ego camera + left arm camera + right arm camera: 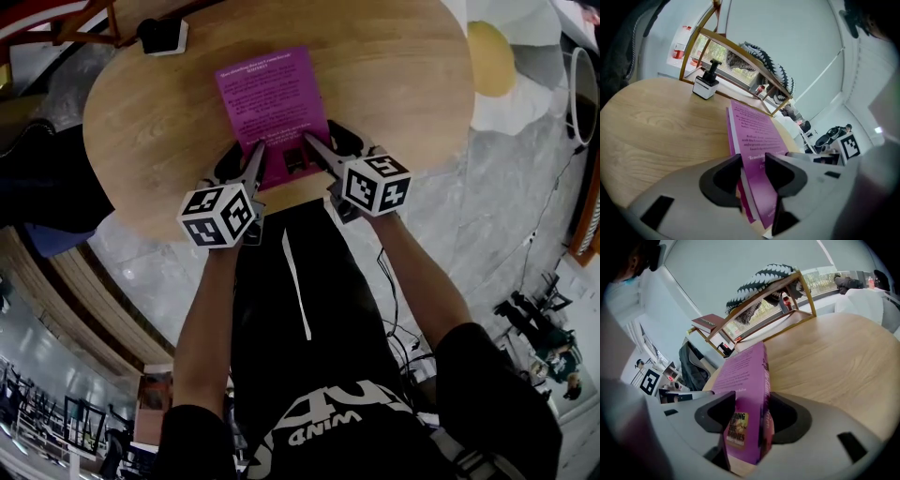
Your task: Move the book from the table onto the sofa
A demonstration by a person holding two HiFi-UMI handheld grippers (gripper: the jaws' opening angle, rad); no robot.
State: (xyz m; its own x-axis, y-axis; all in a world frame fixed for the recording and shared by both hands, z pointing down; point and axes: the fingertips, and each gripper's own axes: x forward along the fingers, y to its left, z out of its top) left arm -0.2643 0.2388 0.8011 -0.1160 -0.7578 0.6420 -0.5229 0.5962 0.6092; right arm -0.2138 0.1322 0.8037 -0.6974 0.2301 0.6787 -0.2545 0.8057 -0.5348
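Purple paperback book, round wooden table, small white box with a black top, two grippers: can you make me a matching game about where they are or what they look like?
Things:
1. purple paperback book
2. round wooden table
3. small white box with a black top
4. left gripper and right gripper

Clues:
A. near the table's far edge
B. each shut on the book's near end
C. printed cover facing up
D. light wood, under the book

Pairs: 1-C, 2-D, 3-A, 4-B
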